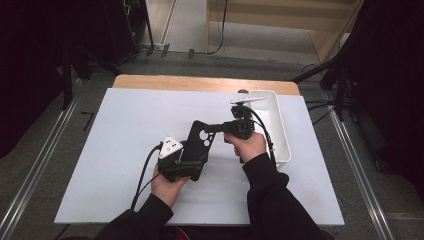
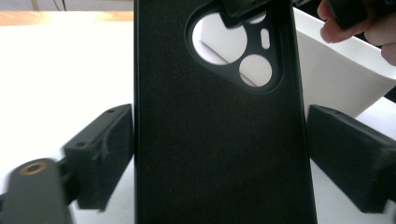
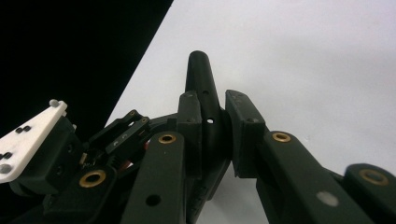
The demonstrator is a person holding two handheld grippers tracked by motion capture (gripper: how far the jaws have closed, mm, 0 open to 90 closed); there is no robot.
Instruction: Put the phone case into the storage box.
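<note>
A black phone case (image 1: 199, 145) with a camera cut-out near its top is held up over the white tabletop (image 1: 115, 160) between both grippers. In the left gripper view the case (image 2: 219, 140) stands between the wide-set jaws of my left gripper (image 2: 219, 154); one jaw touches its edge and the other stands a hair off it. My left gripper (image 1: 192, 161) sits at the case's lower end. My right gripper (image 1: 209, 129) comes in from the right, shut on the case's upper edge (image 3: 201, 79); in the right gripper view its jaws (image 3: 212, 107) clamp that thin edge.
A long white bin (image 1: 280, 125) lies at the table's right side, just behind the right hand (image 1: 250, 145); its wall (image 2: 341, 79) shows past the case. A wooden strip (image 1: 200, 82) runs along the table's far edge. Cables trail from both grippers.
</note>
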